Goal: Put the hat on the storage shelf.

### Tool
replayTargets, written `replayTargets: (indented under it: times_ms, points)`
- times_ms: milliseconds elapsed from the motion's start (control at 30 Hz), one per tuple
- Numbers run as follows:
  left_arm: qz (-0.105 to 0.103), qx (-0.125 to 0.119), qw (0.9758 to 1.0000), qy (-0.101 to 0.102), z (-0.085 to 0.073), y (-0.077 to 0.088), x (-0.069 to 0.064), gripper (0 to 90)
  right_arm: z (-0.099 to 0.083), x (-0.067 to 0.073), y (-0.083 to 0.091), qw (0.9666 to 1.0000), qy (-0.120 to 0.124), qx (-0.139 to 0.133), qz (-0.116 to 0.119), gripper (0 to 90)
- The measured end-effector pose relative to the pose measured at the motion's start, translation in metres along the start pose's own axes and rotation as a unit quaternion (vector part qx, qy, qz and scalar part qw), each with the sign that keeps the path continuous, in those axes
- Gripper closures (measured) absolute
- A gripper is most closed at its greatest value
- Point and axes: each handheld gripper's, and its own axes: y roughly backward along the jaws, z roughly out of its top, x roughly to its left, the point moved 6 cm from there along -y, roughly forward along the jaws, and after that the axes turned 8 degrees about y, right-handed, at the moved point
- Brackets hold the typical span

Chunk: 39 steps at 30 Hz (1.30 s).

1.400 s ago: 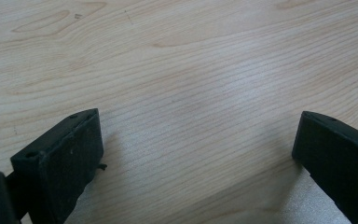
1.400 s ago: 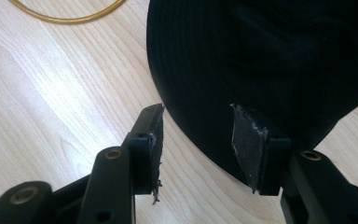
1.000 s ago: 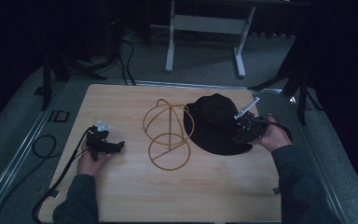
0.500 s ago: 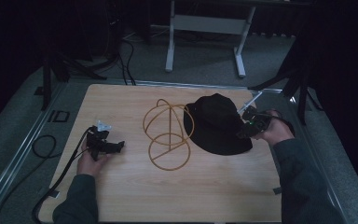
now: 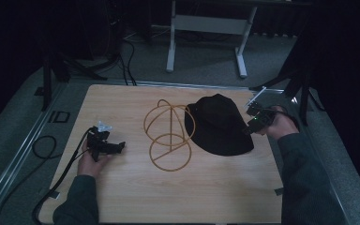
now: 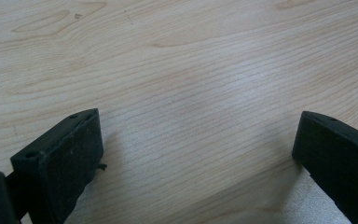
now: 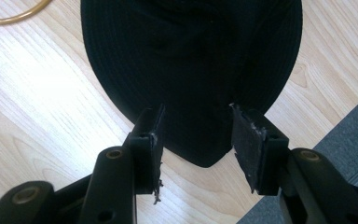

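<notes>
A black brimmed hat (image 5: 219,124) lies flat on the right half of the wooden table (image 5: 122,101). Just left of it stands a gold wire hat stand (image 5: 168,136), a ring base with a domed frame. My right gripper (image 5: 249,127) is at the hat's right edge, near the table's right side. In the right gripper view this gripper (image 7: 196,122) is open, and the hat (image 7: 191,56) has its brim edge lying between the two jaws. My left gripper (image 5: 120,147) rests low at the left, open wide over bare wood (image 6: 196,93).
A cable (image 5: 42,145) trails from the left gripper off the table's left side. Grey carpet (image 7: 335,126) begins right beside the table's right edge. A white metal frame (image 5: 206,28) stands on the floor beyond the far edge.
My right gripper has shifted a little to the right and away along the hat's edge. The left gripper, the hat and the stand have not moved.
</notes>
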Motion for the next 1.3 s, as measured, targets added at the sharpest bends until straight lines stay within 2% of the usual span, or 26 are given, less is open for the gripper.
replayTargets:
  times_ms: [133, 600, 800, 1300]
  points:
    - [0.000, 0.000, 1.0000, 0.000, 0.000, 0.000, 0.000, 2.0, 0.002, -0.004, -0.001, 1.0000, 0.005, 0.006, 0.002, 53.5]
    - [0.000, 0.000, 1.0000, 0.000, 0.000, 0.000, 0.000, 2.0, 0.017, -0.016, -0.011, 0.9997, -0.002, 0.022, 0.006, 52.0]
    - [0.000, 0.000, 1.0000, 0.000, 0.000, 0.000, 0.000, 2.0, 0.023, -0.019, -0.016, 0.9993, 0.007, 0.036, -0.001, 52.1]
    - [0.000, 0.001, 1.0000, -0.001, 0.000, 0.000, 0.000, 2.0, 0.044, -0.021, -0.030, 0.9979, 0.024, 0.060, 0.012, 52.4]
